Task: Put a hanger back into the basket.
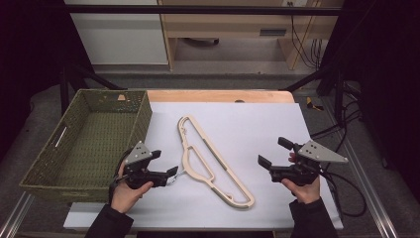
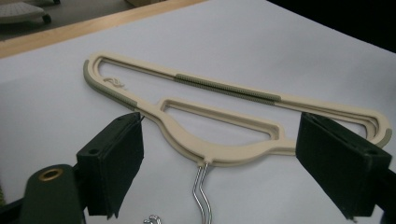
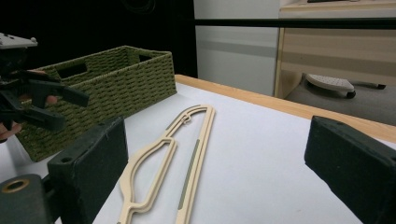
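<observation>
hanger [image 1: 213, 163] flat at frame centre, ungrasped. left tool [image 1: 166, 166] wide open at its hook; right tool [image 1: 270, 153] open, empty.

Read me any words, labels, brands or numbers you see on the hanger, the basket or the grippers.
No readable text anywhere.
Hanger: a small raised mark near one end, too small to read.
Basket: plain weave.
Left gripper, right gripper: unmarked.
</observation>
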`<state>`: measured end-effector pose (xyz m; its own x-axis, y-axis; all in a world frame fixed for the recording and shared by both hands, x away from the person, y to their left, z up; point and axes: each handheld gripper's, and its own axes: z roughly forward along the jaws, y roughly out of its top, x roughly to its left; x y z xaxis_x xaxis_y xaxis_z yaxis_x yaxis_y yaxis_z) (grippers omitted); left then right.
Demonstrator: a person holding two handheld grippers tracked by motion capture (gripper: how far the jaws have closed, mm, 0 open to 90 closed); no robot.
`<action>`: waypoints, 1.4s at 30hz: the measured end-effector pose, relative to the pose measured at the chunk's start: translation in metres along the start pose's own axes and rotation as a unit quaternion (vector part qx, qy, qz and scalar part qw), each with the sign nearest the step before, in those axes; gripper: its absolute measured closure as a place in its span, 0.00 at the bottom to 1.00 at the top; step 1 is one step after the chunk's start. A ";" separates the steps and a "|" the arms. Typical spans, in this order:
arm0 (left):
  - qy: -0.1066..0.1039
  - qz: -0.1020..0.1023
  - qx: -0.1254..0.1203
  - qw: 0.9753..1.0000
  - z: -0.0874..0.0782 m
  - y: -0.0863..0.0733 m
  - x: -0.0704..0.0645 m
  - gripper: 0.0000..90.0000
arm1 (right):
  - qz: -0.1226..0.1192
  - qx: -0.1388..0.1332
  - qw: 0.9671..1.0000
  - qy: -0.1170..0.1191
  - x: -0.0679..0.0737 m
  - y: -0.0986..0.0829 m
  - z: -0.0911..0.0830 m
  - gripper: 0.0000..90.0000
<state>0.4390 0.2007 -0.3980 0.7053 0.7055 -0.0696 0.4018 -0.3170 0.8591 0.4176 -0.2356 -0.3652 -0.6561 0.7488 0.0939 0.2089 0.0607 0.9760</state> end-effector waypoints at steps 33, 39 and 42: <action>-0.015 -0.019 0.115 0.993 0.067 -0.032 0.015 0.66 | -0.003 0.018 1.000 0.006 0.002 -0.004 0.008 0.07; -0.021 -0.007 0.127 0.992 0.073 -0.035 0.016 0.73 | -0.005 0.021 1.000 0.007 0.002 -0.005 0.010 0.07; -0.022 -0.006 0.133 0.991 0.076 -0.036 0.016 0.78 | -0.006 0.021 1.000 0.007 0.003 -0.006 0.011 0.07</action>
<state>0.4801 0.1752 -0.4689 0.7220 0.6835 -0.1072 0.5466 -0.4686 0.6940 0.4231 -0.2265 -0.3732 -0.6695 0.7380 0.0845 0.2306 0.0983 0.9681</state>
